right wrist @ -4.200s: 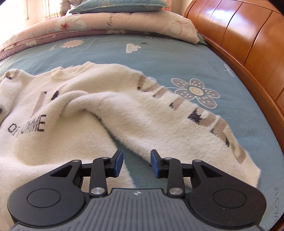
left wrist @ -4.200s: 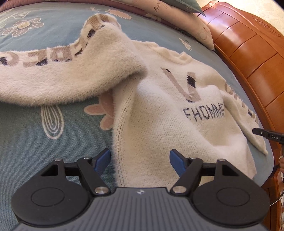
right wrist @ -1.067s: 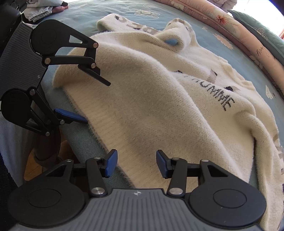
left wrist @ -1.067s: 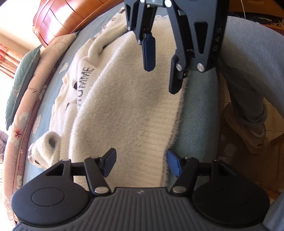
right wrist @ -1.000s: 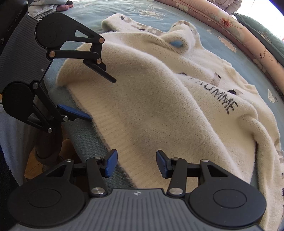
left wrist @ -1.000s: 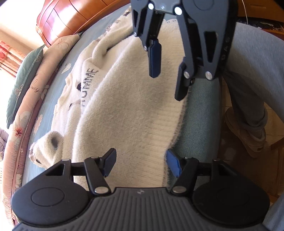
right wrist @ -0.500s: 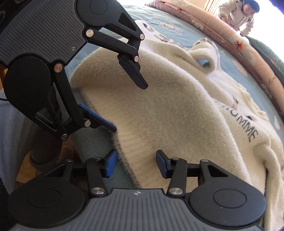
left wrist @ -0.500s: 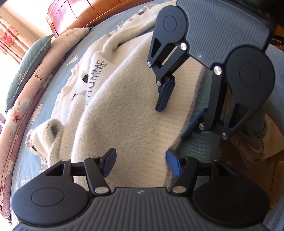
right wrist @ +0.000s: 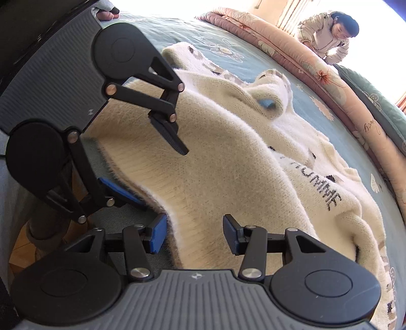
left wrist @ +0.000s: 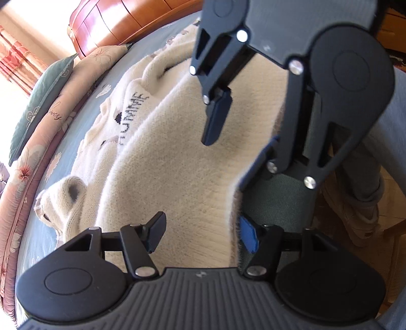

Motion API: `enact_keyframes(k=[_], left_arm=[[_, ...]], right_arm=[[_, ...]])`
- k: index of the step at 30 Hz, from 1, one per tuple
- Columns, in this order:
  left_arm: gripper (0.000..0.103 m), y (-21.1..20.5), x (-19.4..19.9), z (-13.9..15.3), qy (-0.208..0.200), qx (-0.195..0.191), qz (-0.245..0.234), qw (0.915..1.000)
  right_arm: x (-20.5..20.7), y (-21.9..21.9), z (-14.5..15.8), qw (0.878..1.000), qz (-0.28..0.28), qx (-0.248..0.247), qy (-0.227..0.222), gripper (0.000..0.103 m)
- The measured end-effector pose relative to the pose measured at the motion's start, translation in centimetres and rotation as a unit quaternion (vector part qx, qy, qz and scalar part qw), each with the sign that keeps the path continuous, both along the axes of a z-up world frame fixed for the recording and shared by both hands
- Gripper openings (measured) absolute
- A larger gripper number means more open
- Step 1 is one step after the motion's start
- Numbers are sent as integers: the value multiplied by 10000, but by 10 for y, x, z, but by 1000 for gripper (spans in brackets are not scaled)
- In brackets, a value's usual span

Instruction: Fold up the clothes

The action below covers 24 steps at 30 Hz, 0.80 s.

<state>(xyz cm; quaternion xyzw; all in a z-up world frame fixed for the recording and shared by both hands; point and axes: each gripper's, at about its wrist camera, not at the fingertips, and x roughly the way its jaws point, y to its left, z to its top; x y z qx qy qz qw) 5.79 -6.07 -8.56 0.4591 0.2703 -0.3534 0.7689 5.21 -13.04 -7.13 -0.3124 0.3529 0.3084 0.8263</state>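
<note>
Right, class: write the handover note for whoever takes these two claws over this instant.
Left claw: open, straddling the sweater's ribbed bottom hem at the bed edge, not gripping.
Right claw: open, over the same hem, empty.
Sweater: cream, lying on the blue bedsheet, one sleeve already folded across the body.
Done: sleeve fold.
Left: probably grip the hem with both claws and fold it up toward the collar.

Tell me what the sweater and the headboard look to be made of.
Sweater: cream knit, probably fuzzy wool or acrylic; a fine halo of fibres and ribbed rows show along its hem. Headboard: reddish-brown wood with a glossy, seemingly varnished finish; it throws bright highlights.
</note>
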Motion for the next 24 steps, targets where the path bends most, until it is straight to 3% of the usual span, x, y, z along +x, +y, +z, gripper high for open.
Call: enact_keyframes(k=[6,7,8,9,13,15,16,17,24], left_arm=[[64,6,6,11,31,-222,194,9996],[64,7,6,12,64,-264,214,9994],[64,8,4,13,85,-301,207,9993],[63,8,2,14,95,-336,175,9992],[63,4,-12,8,69,-166,-187,9997],[41,0,-16,0,-4,68,-191,9998],[13,-2,-16,-3,-21,173,-151,9997],[4,-3,-15,-3,24,187,-105,9998],[4,5,-23,19,782,-129,-217,9966]], right_arm=[[-7,11,-19,9986,137,-482,-164,50],[-7,14,-22,9977,162,-609,-238,45],[-8,16,-25,9966,184,-752,-294,17],[-7,18,-25,9958,170,-834,-346,7],[0,12,-12,9986,27,-517,-98,6],[2,7,-4,9994,-27,-347,29,6],[2,4,0,9996,-43,-274,88,6],[1,2,4,9997,-44,-206,149,6],[-1,-12,18,9958,-2,121,911,7]])
